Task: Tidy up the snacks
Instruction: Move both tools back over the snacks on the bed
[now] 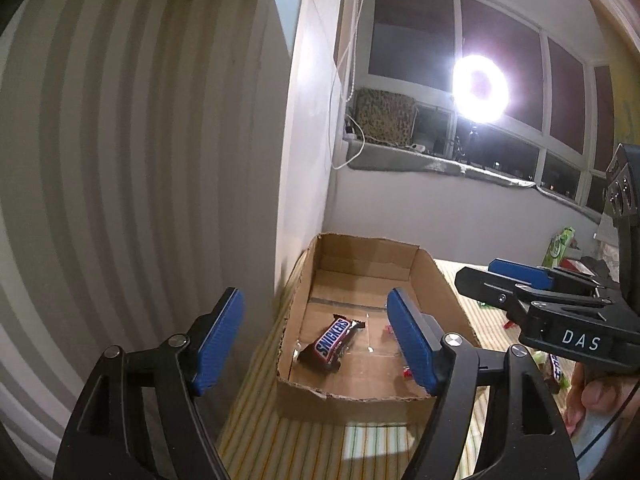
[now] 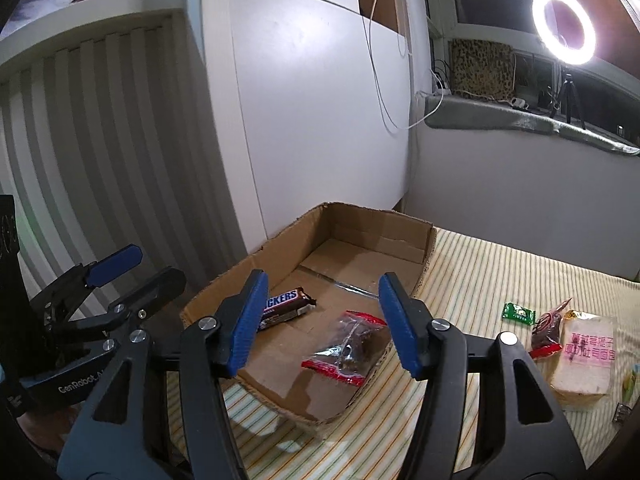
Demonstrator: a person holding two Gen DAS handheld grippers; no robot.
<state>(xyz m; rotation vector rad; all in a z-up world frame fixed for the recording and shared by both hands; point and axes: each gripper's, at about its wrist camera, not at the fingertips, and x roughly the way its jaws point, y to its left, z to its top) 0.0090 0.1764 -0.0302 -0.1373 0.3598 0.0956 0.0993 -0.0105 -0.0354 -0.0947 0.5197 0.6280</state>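
Observation:
A shallow cardboard box (image 1: pixel 440 280) (image 2: pixel 428 240) lies on a striped cloth by the wall. A Snickers bar (image 1: pixel 332 340) (image 2: pixel 284 304) lies inside it. A clear packet with red ends (image 2: pixel 344 344) lies in the box too, mostly hidden behind a finger in the left wrist view. My left gripper (image 1: pixel 316 344) is open and empty above the box's near end. My right gripper (image 2: pixel 324 324) is open and empty above the box. Each gripper shows in the other's view, the right one (image 1: pixel 520 284) and the left one (image 2: pixel 120 276).
On the cloth right of the box lie a small green packet (image 2: pixel 518 314), a dark red packet (image 2: pixel 546 330) and a wrapped pale cake (image 2: pixel 584 356). A green bag (image 1: pixel 558 246) stands farther back. A white wall and a ribbed panel stand left. A ring light (image 2: pixel 564 26) shines from the windowsill.

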